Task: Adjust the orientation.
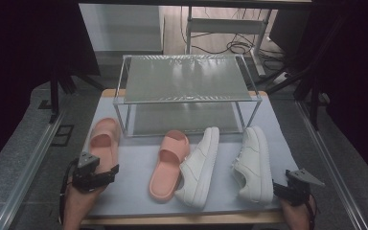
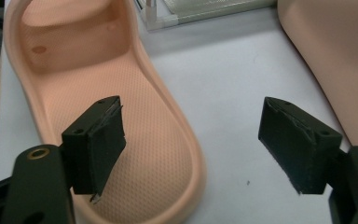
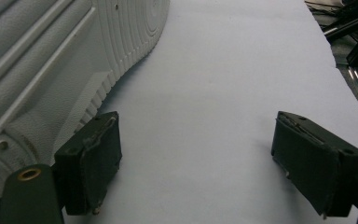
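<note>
Two-tier rack [image 1: 187, 79]: holds nothing | left tongs [image 2: 191, 140]: wide open over pink slide [image 2: 135, 121] | right tongs [image 3: 196, 158]: open, unloaded

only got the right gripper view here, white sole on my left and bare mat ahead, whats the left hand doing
Observer: The left gripper sits at the heel of a pink slide sandal near the mat's left edge, jaws open, nothing between them.
Operator: is there just one pink one
Observer: No, a second pink slide lies mid-mat, beside a white sneaker.
Operator: and the shoe by me
Observer: That is the other white sneaker, toe pointing away from you; the right gripper is just beyond its heel, jaws open and empty.
Operator: anything behind the shoes
Observer: A clear two-tier shoe rack stands at the back of the mat, with no shoes on either shelf.
</note>
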